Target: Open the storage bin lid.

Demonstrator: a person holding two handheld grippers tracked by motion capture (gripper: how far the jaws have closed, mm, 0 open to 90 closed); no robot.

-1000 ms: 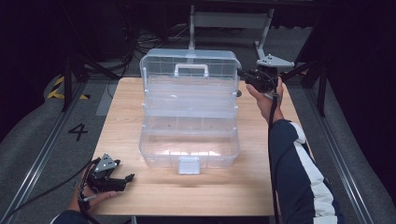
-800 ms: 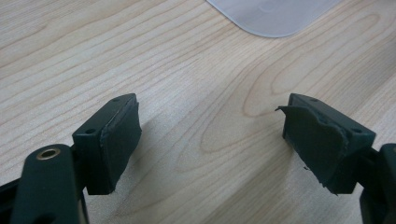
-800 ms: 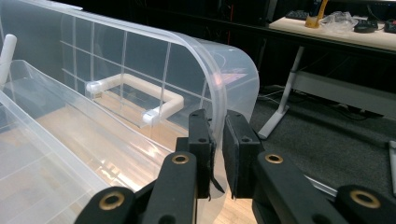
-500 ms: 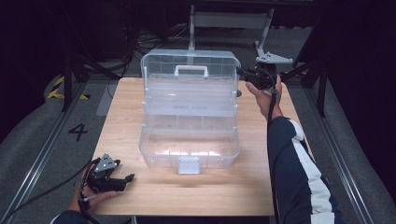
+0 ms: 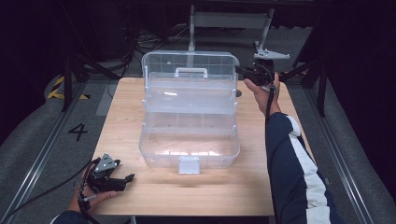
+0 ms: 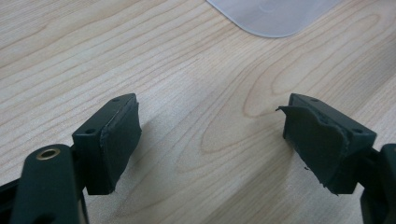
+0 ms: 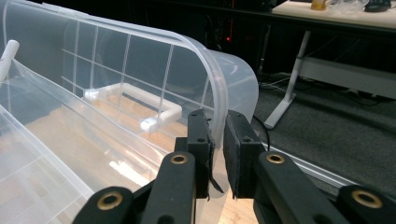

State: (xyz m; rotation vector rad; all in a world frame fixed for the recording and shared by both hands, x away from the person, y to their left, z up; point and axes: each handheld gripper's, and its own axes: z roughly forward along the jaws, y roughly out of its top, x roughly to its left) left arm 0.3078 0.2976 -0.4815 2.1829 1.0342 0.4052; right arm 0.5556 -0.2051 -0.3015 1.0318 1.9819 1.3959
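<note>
**Lid pinched by its thin rim**

Lower left of the high view, the left gripper [image 5: 122,180] rests wide open on the table [image 5: 224,196]. Mid-frame stands the open box [image 5: 189,140]. Upper right, the right gripper [image 7: 217,140] clamps the lid [image 7: 140,70] edge; a slip there could drop the lid.

Overhead light falls brightly on the wooden surface [image 5: 140,107]; surroundings from 9 through 12 to 3 o'clock stay dark. White glare streaks the clear plastic box [image 5: 189,116]. The high view is soft and grainy. In the left gripper view, the pads [image 6: 119,140] cast soft shadows toward 3 o'clock.
</note>
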